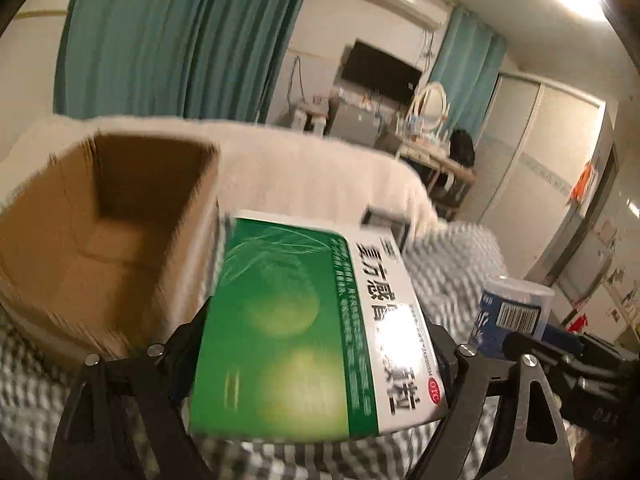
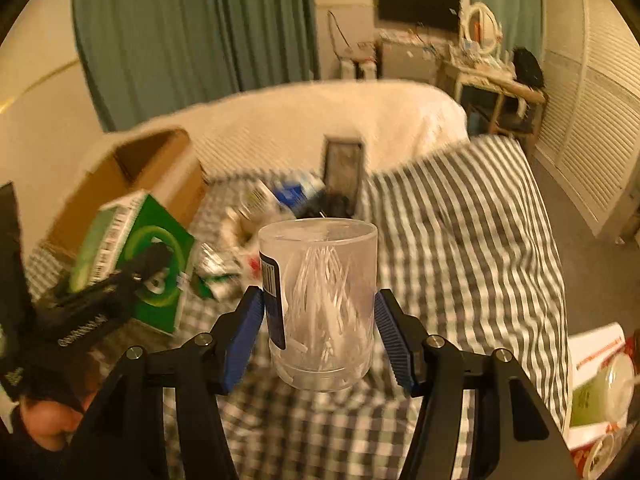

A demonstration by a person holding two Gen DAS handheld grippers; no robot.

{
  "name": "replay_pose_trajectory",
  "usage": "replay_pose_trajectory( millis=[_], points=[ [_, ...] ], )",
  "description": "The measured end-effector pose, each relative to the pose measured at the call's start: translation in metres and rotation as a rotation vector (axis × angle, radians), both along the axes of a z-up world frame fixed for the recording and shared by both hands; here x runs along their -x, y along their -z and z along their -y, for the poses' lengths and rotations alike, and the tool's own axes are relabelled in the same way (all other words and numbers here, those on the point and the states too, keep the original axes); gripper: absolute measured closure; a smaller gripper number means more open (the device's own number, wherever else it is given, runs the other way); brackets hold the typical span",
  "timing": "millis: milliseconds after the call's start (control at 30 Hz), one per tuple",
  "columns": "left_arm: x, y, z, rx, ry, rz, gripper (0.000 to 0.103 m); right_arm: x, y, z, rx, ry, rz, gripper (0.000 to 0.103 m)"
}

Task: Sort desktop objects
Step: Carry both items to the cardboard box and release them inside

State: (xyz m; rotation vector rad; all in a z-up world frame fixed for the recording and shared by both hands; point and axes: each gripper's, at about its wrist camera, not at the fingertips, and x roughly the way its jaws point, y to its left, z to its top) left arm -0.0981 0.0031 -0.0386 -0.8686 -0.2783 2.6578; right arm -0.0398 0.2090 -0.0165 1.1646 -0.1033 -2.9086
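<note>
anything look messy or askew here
Yes: a loose pile of small items lies jumbled on the checked cover beside the cardboard box, and the green box sits tilted in the left gripper.

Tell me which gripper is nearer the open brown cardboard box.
Left. The left gripper, clamping the green-and-white medicine box, sits right beside the open brown cardboard box. The right gripper, around the clear plastic jar, is farther off to the right.

One green box (image 1: 288,328) — one cardboard carton (image 1: 108,232) — one clear jar (image 2: 320,300).
</note>
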Motion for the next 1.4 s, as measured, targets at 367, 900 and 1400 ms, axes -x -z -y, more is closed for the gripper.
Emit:
replay_pose_trajectory(
  millis=[367, 900, 1400],
  points=[
    [0.04, -0.08, 0.112, -0.1, -0.198, -0.147, 0.017, 0.056, -0.073, 0.106, 0.066, -0.291, -0.166, 0.047],
    [0.097, 0.026, 0.195, 0.04, -0.309, 0.077, 0.011, 0.151, -0.002, 0.223, 0.124, -0.425, -0.003, 0.063],
    [0.04, -0.02, 0.102, 0.116, -0.129, -0.042, 0.0, 0.062, -0.044, 0.093, -0.013, -0.132, -0.128, 0.045]
  ],
)
